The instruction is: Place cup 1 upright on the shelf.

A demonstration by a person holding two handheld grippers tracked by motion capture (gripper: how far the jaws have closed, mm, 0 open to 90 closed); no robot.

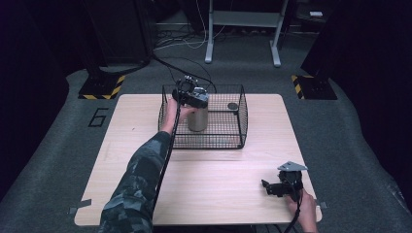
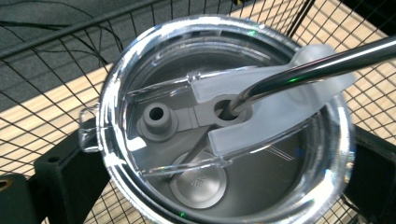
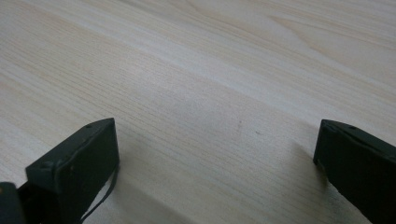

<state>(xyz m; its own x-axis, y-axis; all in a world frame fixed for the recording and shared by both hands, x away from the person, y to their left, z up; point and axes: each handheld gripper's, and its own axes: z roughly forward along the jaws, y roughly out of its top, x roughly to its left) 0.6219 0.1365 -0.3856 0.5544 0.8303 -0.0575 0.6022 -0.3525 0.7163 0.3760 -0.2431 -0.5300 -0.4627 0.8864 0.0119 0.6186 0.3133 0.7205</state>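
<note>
Tumbler stood upright inside the wire basket at upper centre of the high view, with the left gripper on top, jaws clamped either side of its clear lid, probably so the metal straw stayed clear. Right gripper was parked lower right on the table, jaws spread wide, holding nothing, just waiting I guess.

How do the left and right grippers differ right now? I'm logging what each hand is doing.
The left gripper is inside the wire basket, its jaws either side of the steel tumbler just under its clear lid; the right gripper sits low over bare table near the person, jaws wide apart on nothing. The left arm reaches far forward; the right stays back. Both have black jaws and trailing cables.
</note>
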